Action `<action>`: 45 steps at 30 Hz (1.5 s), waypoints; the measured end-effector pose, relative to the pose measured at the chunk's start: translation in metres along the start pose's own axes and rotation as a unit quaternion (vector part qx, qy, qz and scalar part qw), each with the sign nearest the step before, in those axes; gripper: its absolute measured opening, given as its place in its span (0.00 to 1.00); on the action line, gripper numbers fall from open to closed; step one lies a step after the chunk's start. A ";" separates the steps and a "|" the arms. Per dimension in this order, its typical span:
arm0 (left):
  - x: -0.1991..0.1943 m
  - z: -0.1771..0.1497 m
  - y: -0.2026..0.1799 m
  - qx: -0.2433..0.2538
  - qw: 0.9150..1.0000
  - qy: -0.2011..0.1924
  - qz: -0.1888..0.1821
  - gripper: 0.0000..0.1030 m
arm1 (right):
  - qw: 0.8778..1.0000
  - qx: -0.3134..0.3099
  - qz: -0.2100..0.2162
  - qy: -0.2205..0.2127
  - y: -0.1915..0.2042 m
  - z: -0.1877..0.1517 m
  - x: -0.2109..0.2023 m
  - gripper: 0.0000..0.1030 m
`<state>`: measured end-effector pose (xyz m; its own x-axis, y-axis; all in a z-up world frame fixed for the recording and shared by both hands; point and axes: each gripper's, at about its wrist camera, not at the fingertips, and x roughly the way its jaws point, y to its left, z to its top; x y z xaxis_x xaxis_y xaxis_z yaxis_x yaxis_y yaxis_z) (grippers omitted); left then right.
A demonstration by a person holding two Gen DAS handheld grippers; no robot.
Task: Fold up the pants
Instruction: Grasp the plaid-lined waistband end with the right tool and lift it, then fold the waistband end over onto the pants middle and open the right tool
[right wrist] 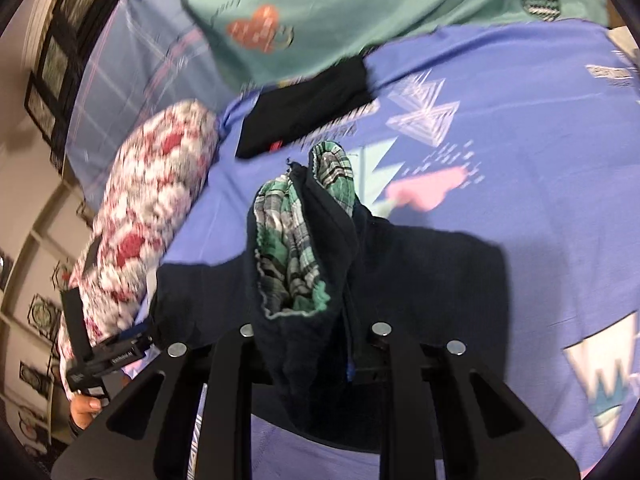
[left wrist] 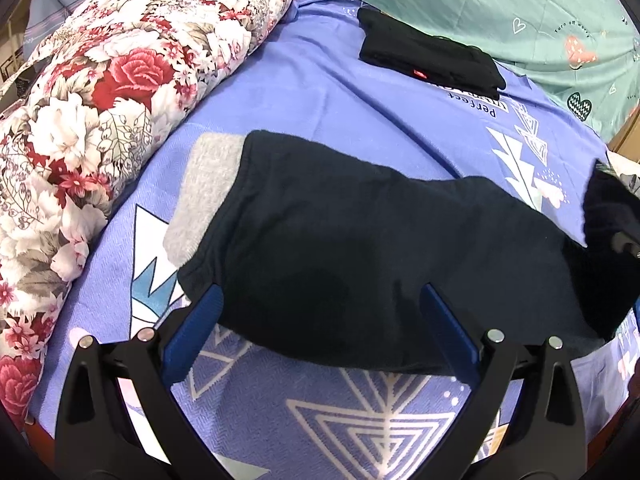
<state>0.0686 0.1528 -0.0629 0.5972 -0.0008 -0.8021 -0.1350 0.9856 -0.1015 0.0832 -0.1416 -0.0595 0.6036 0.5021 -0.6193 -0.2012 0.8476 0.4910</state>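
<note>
The dark navy fleece pants [left wrist: 360, 240] lay across the periwinkle-blue bedsheet with white geometric tree prints [left wrist: 320, 92], long axis running from the left wrist view's upper left toward its right edge. The pale grey ribbed cuff or band [left wrist: 204, 196] marked the end pointing toward the rolled floral quilt with red and white roses [left wrist: 100, 120]; the opposite end rose off the sheet toward the right.

The left gripper [left wrist: 320, 312] had its blue-padded fingers [left wrist: 200, 320] spread wide, one either side of the near edge of the pants. Nothing was pinched between them; the cloth draped over the gap (whether the pads touched the fabric could not be settled).

The right gripper [right wrist: 312, 344] was closed tight on a bunched end of the pants, lifted clear of the sheet. The raised fabric stood roughly upright between its fingers, opening outward to show a green, white and grey plaid lining [right wrist: 292, 240]. That view was motion-blurred.

A folded black garment with a small red tag [left wrist: 428, 56] lay farther back on the sheet, beside a mint-green bedcover with heart prints [left wrist: 540, 20]. In the right view the other handheld gripper unit showed at lower left, near the quilt.
</note>
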 end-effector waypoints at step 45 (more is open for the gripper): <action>-0.012 0.017 -0.098 0.098 0.994 -0.018 -0.034 0.97 | 0.997 0.063 0.005 0.035 -0.082 0.008 -0.018 0.38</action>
<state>0.0883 0.0594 -0.0338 0.6276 -0.0660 -0.7757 0.0616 0.9975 -0.0350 0.0950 -0.2214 -0.0836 0.5450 0.5250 -0.6537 -0.1050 0.8162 0.5681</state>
